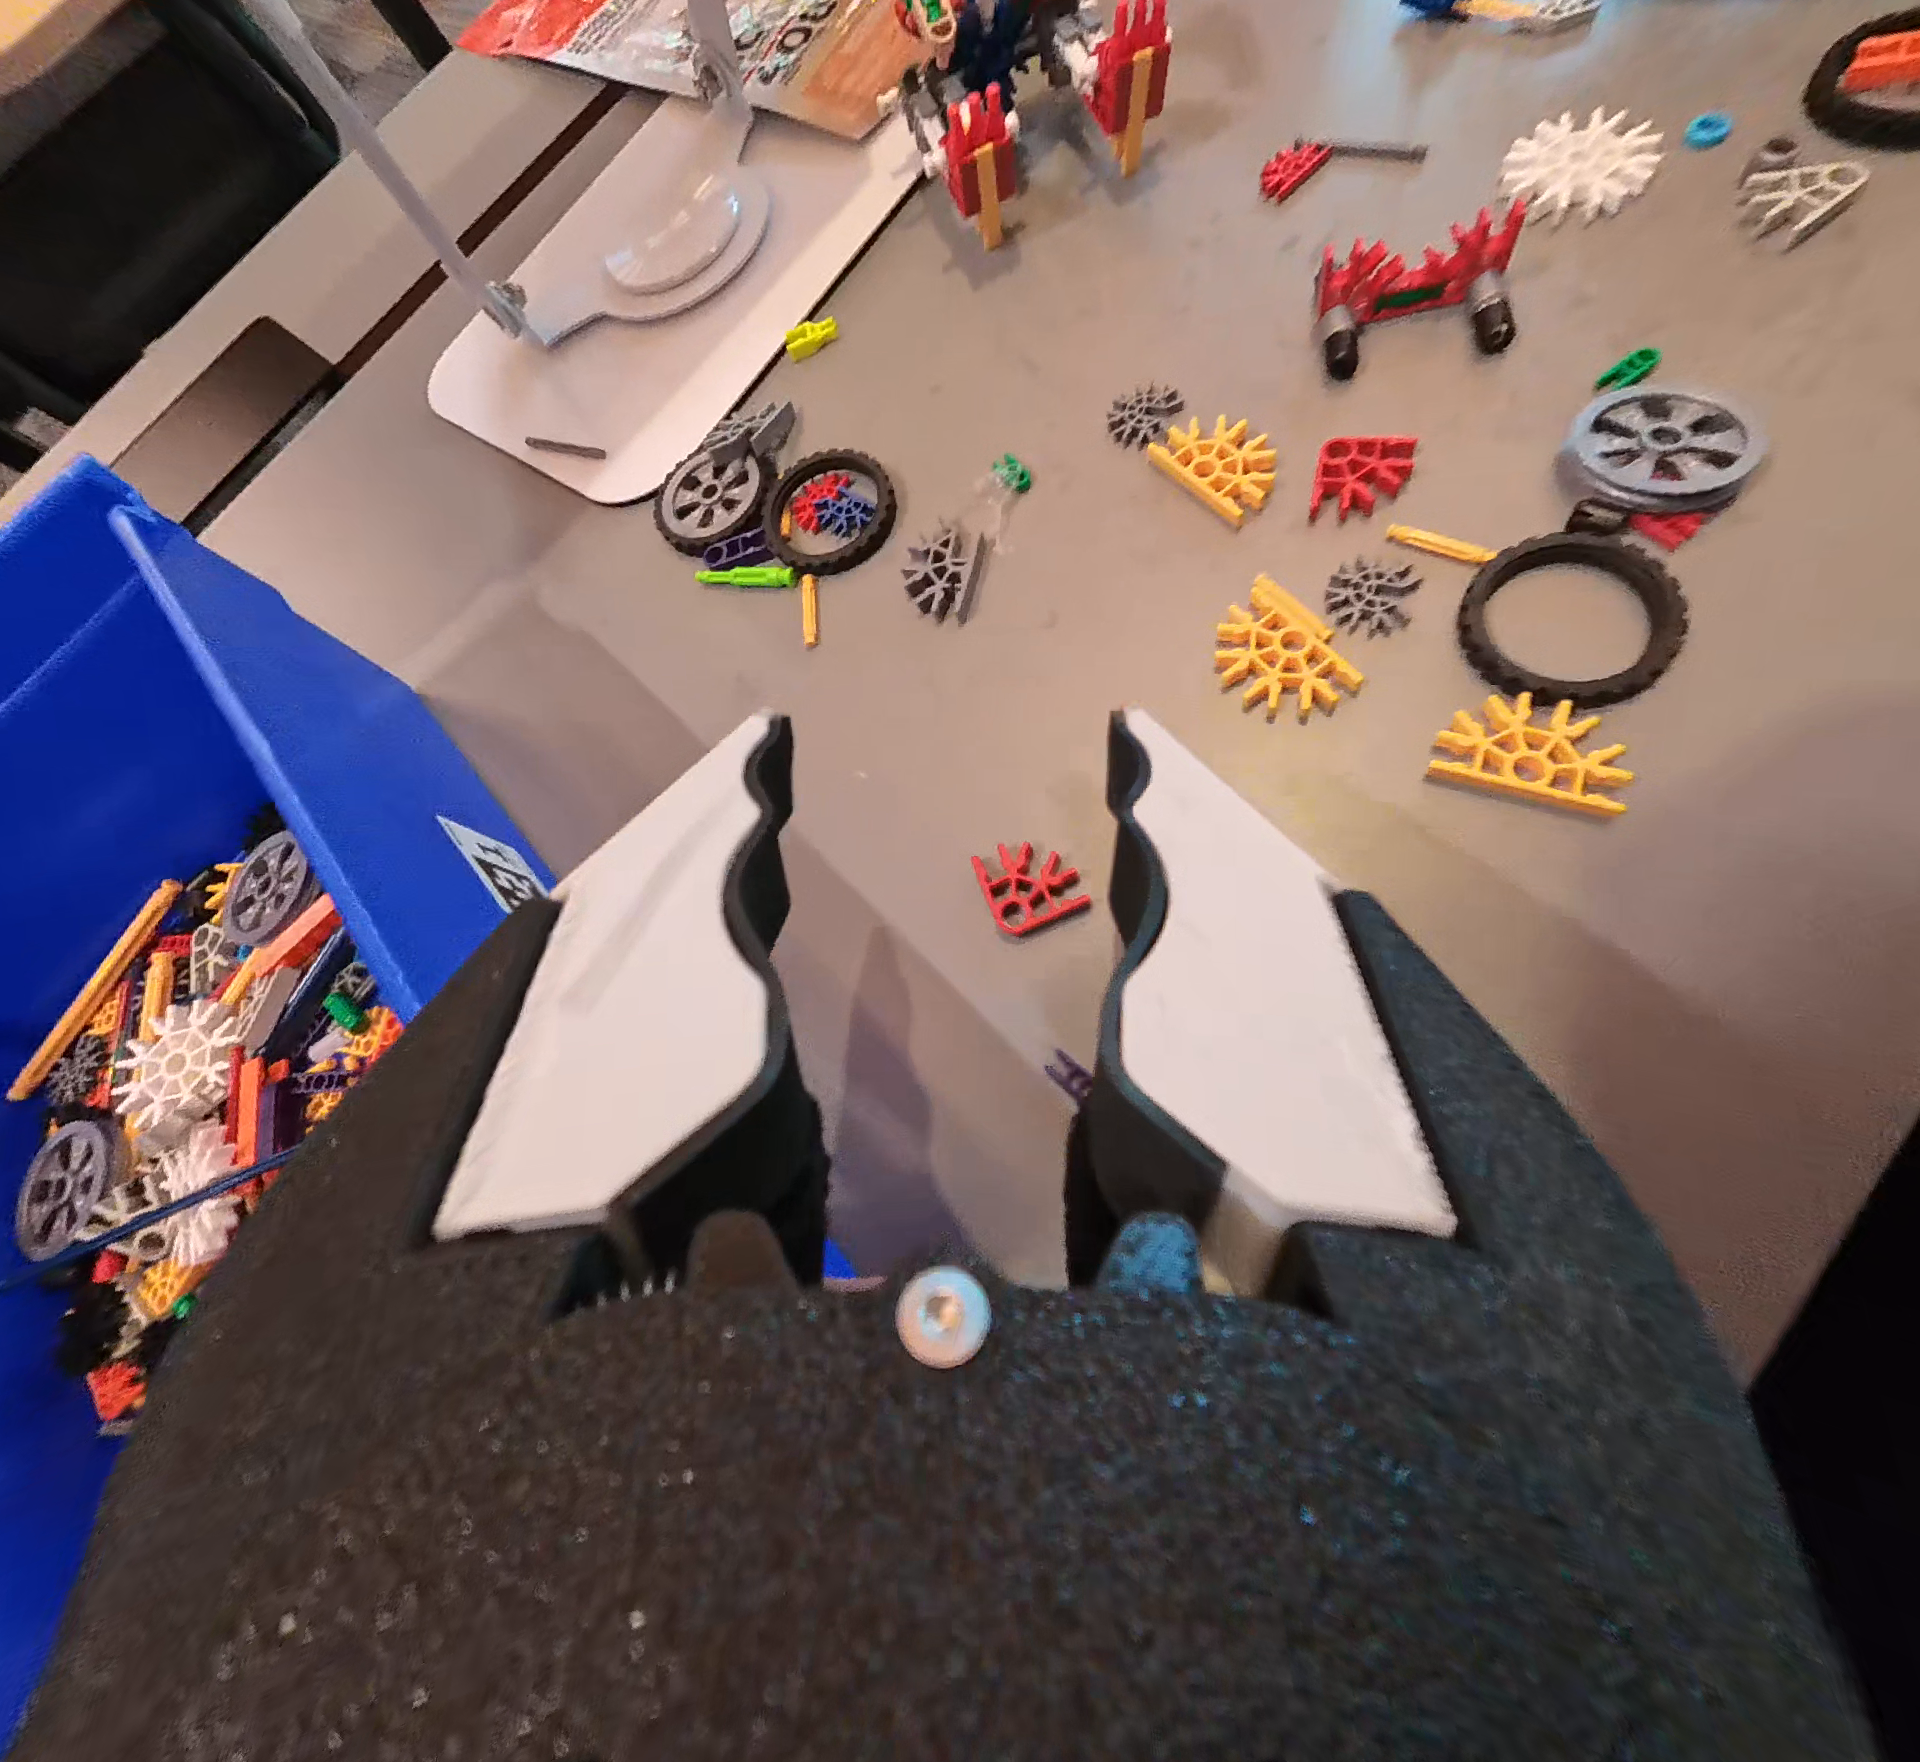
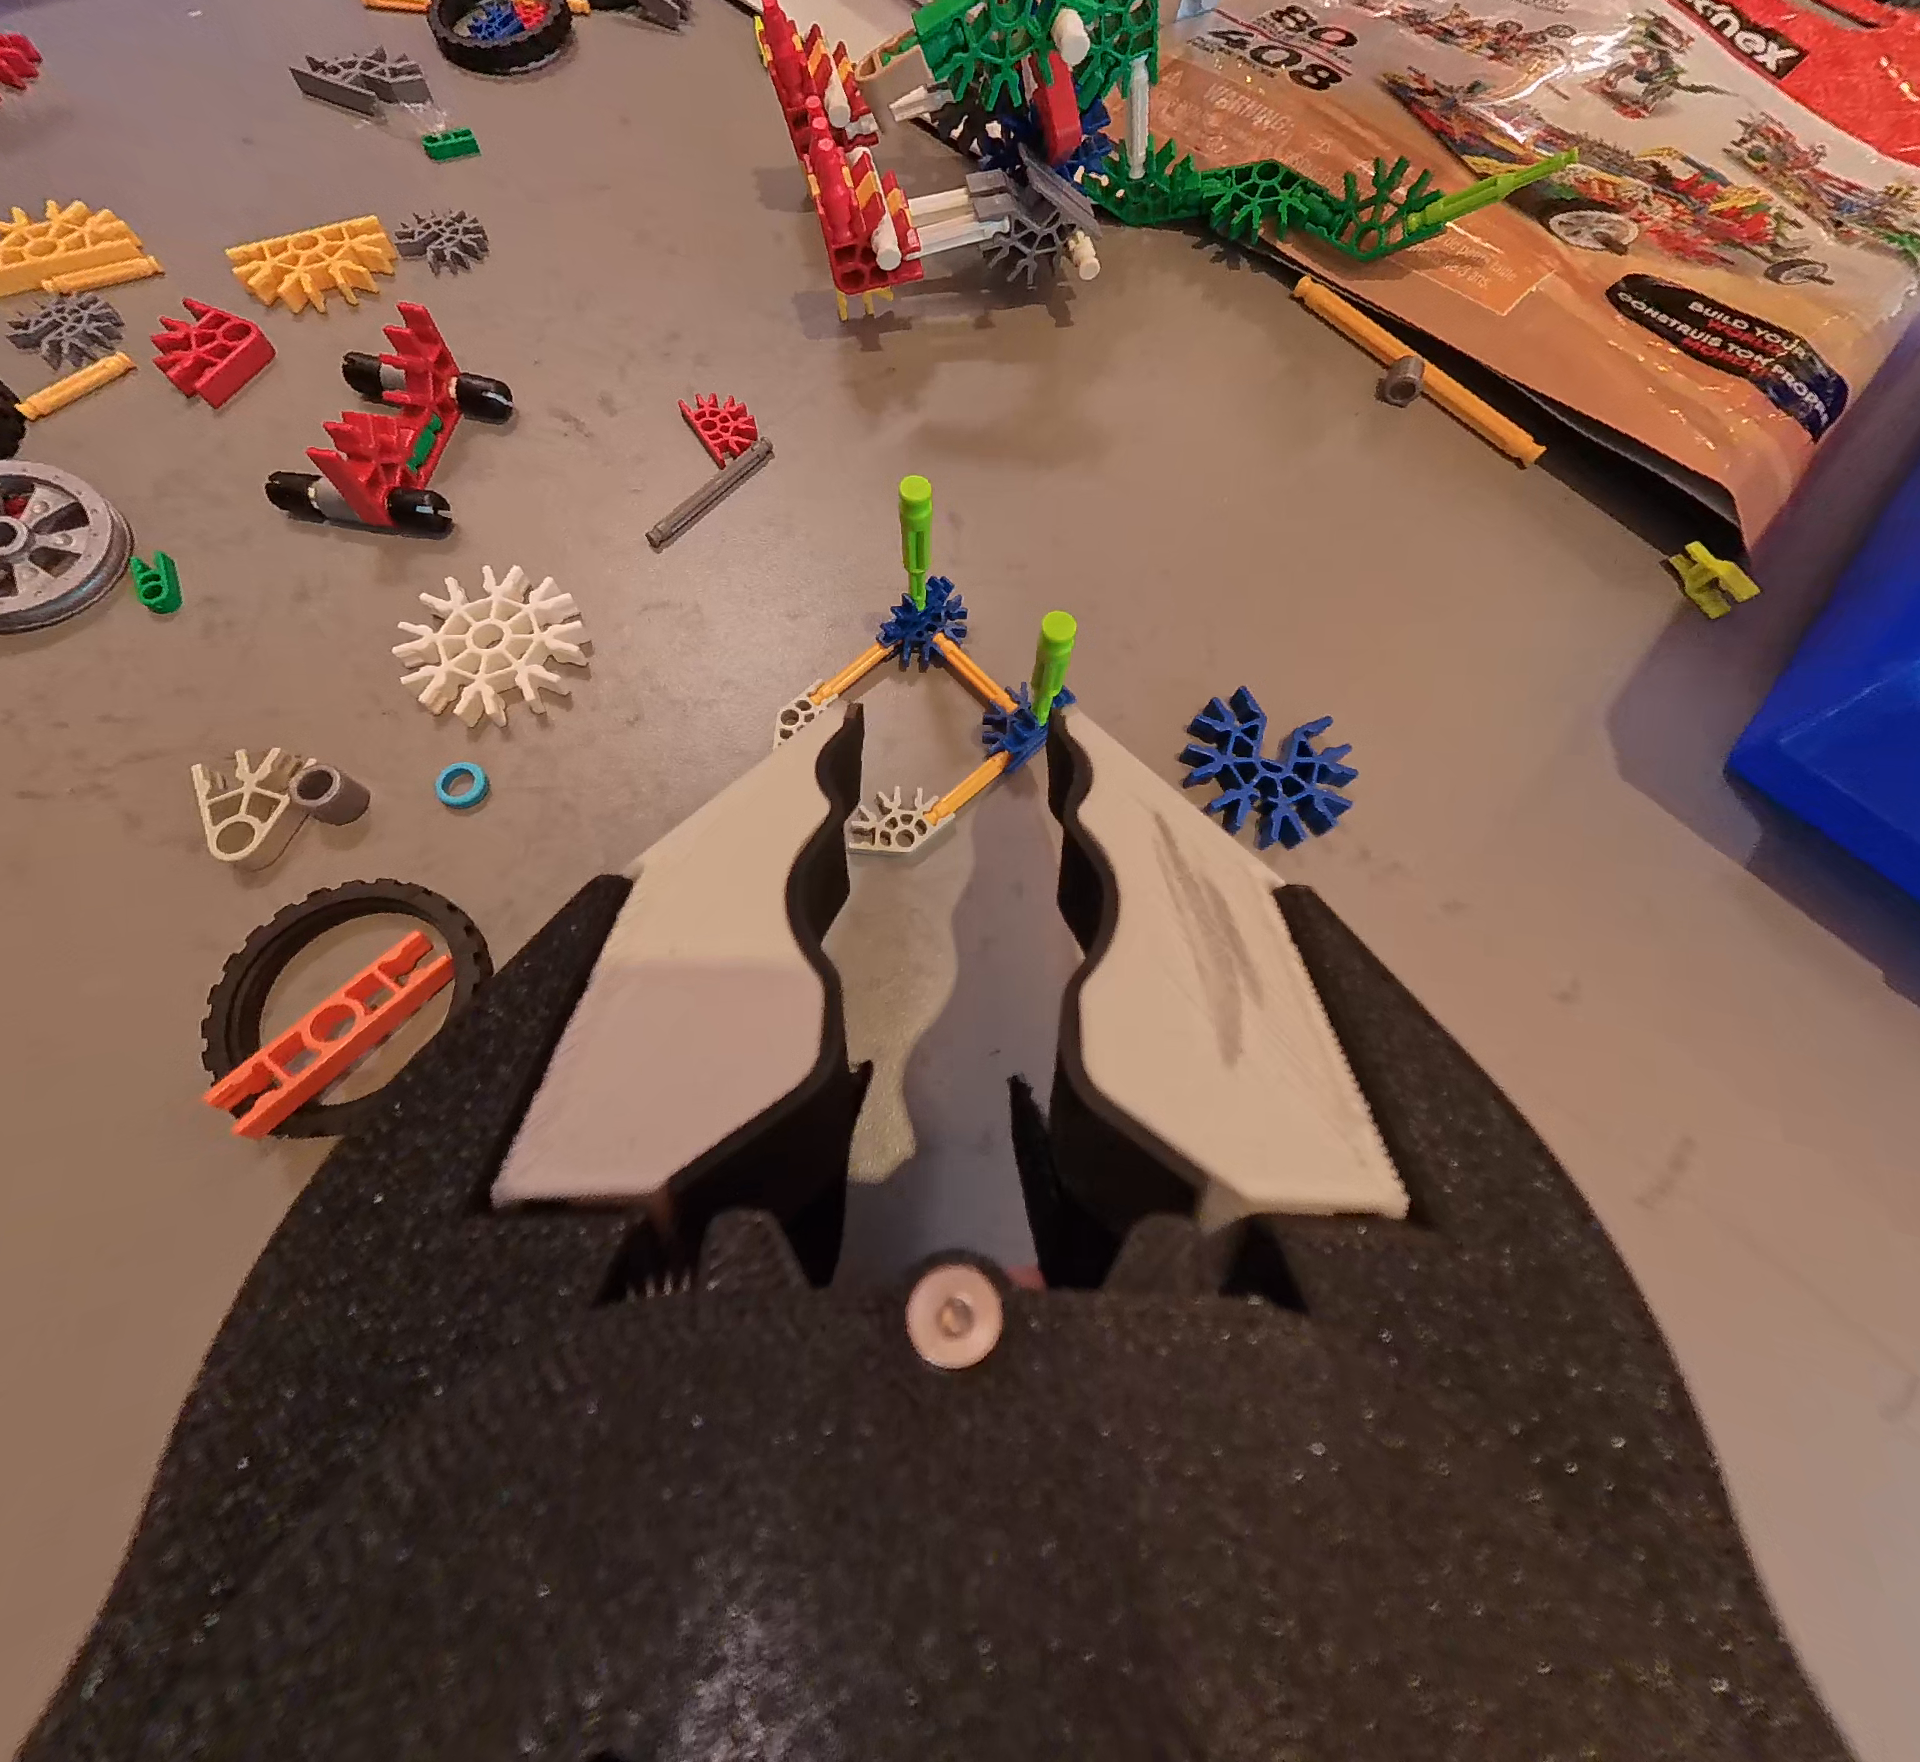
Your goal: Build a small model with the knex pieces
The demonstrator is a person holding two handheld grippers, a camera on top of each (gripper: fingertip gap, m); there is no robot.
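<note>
My left gripper (image 1: 940, 736) is open and empty above the grey table (image 1: 1039, 310). A small red connector (image 1: 1029, 889) lies on the table between its fingers. My right gripper (image 2: 954, 725) is open, with its fingers on either side of a small assembly (image 2: 935, 673) of blue connectors, yellow rods, grey end connectors and two upright lime-green rods. The right fingertip (image 2: 1070, 736) is beside the nearer blue connector (image 2: 1013, 725). A loose blue snowflake connector (image 2: 1270, 770) lies just right of the gripper.
A blue bin (image 1: 208, 777) full of parts stands at the left in the left wrist view. A tall red-green-blue model (image 2: 997, 102), a toy package (image 2: 1558, 185), black tyres (image 1: 1571, 619), yellow, red and white connectors (image 2: 488, 642) and a red wheeled piece (image 2: 390, 434) are scattered about. There is about 35 cm between the tips of the two grippers. To reach the red wheeled piece (image 2: 390, 434) in a straight line is about 12 cm for my right fingers, about 20 cm for my left.
</note>
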